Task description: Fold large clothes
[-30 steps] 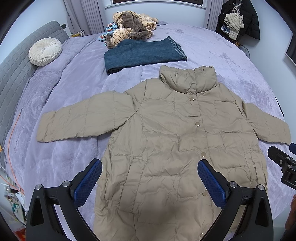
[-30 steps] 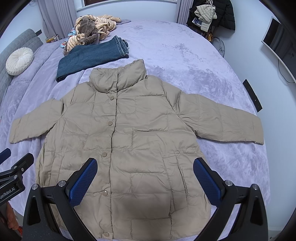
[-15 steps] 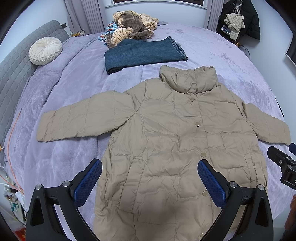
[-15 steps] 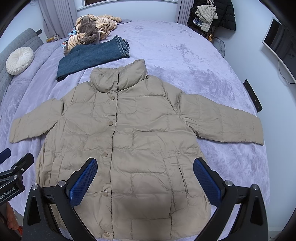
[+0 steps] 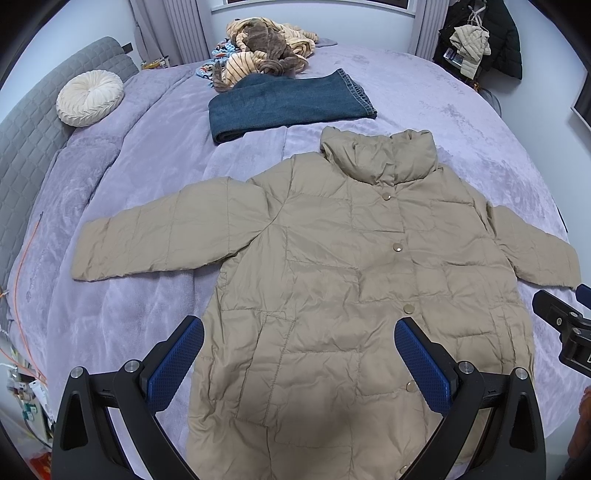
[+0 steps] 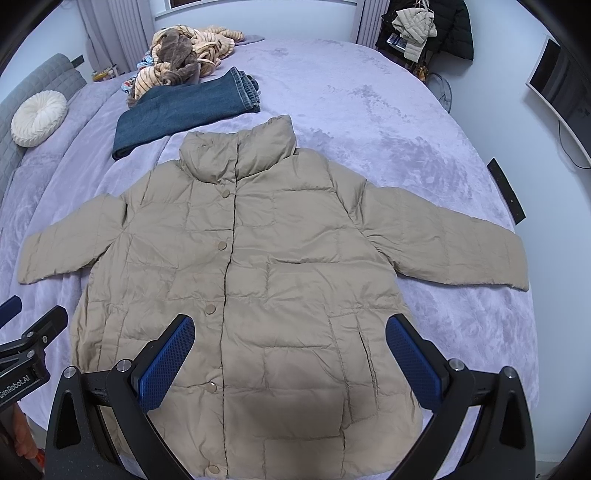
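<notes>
A beige puffer jacket [image 5: 332, 280] lies flat and face up on the purple bed, buttoned, both sleeves spread out sideways; it also fills the right wrist view [image 6: 258, 266]. My left gripper [image 5: 299, 354] is open and empty, held above the jacket's lower left part. My right gripper [image 6: 290, 350] is open and empty above the jacket's lower right part. The right gripper's finger shows at the right edge of the left wrist view [image 5: 561, 321], and the left gripper's finger at the left edge of the right wrist view [image 6: 33, 339].
Folded blue jeans [image 5: 288, 103] lie beyond the collar, with a heap of striped clothes [image 5: 262, 48] behind them. A white round cushion [image 5: 89, 98] rests by the grey headboard [image 5: 33, 125]. Dark coats [image 6: 428, 29] hang at the back right. The bed edge [image 6: 524, 332] runs close to the right sleeve.
</notes>
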Available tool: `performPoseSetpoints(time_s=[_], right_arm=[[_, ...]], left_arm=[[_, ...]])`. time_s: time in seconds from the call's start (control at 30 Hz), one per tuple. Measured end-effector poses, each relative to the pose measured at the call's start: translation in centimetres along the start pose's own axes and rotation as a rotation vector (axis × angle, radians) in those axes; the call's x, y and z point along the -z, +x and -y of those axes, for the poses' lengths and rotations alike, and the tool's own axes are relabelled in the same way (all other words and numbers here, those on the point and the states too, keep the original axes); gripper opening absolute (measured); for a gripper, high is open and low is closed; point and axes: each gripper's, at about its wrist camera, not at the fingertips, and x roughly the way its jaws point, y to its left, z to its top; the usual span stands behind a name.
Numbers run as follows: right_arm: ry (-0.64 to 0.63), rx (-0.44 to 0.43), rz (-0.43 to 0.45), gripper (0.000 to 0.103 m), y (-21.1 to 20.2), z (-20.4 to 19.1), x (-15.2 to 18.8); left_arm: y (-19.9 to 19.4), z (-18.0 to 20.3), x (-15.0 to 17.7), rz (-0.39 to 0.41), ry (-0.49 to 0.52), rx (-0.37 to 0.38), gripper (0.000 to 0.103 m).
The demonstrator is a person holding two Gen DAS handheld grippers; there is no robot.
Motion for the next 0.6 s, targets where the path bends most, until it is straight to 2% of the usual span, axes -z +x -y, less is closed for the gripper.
performPoseSetpoints(time_s=[0.33,0.6], right_arm=[[-0.012,0.0,-0.006,0.103,0.0,0.1,-0.2],[-0.022,0.007,-0.022,0.103,1.2,-1.6,-0.2]], left_arm=[[1.3,-0.3,-0.4,-0.021,-0.016,0.003,0.103],[2.2,-1.4,-0.4,-0.04,-0.027,0.012,0.103]])
